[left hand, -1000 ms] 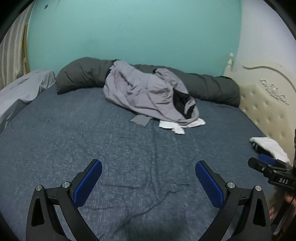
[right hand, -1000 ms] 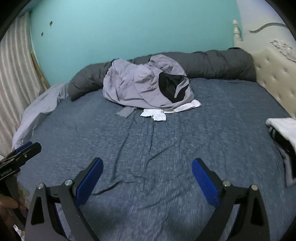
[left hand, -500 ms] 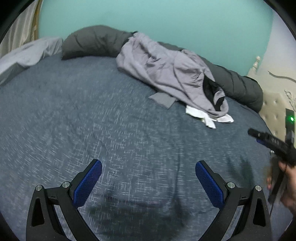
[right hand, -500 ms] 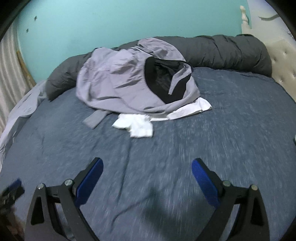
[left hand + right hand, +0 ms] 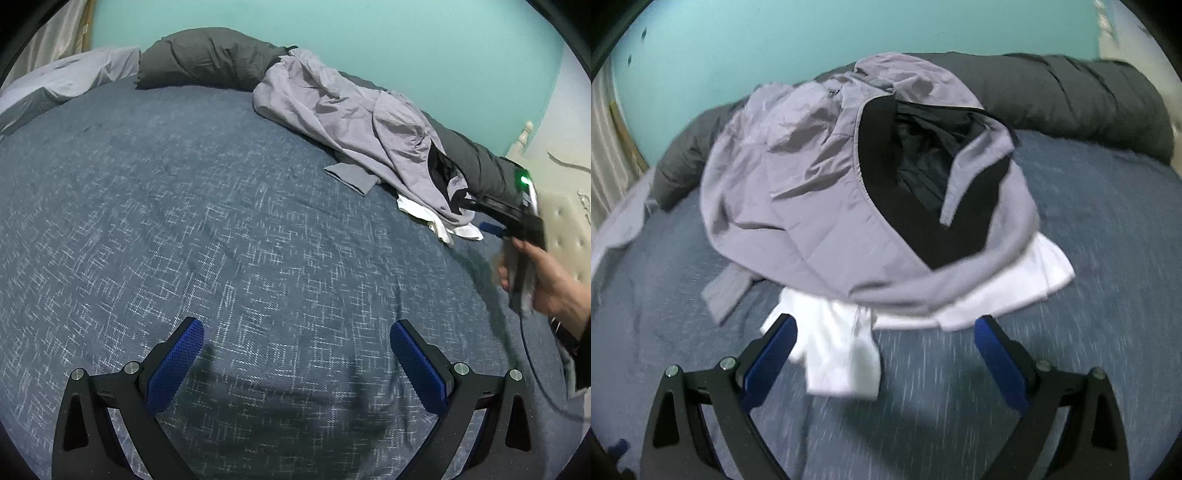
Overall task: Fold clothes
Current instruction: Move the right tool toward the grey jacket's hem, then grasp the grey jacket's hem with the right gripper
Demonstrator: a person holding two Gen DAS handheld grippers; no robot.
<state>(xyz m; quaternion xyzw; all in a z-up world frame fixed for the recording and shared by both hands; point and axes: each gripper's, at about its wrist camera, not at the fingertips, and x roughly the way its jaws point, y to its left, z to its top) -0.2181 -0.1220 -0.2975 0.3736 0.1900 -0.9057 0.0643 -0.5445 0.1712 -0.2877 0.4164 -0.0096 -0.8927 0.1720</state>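
Note:
A crumpled lilac-grey jacket (image 5: pixel 820 192) with a black lining (image 5: pixel 923 177) lies heaped on the blue bed (image 5: pixel 1071 332). A white garment (image 5: pixel 842 354) pokes out from under its near edge. My right gripper (image 5: pixel 884 328) is open and empty, its fingers either side of the white garment's near flap, just above it. My left gripper (image 5: pixel 295 332) is open and empty over bare bedspread (image 5: pixel 184 221), well left of the pile. The left wrist view shows the jacket (image 5: pixel 351 122), the white garment (image 5: pixel 436 221) and the right gripper (image 5: pixel 491 218) reaching toward them.
A dark grey rolled duvet (image 5: pixel 1071 96) runs along the teal wall behind the pile. A pale grey sheet (image 5: pixel 66 77) lies at the far left. A cream tufted headboard (image 5: pixel 565 229) stands at the right. A loose grey cuff (image 5: pixel 724 291) lies left of the white garment.
My right gripper has moved forward across the bed right up to the clothes pile. My left gripper has advanced and turned left, low over the bedspread. Both stayed open.

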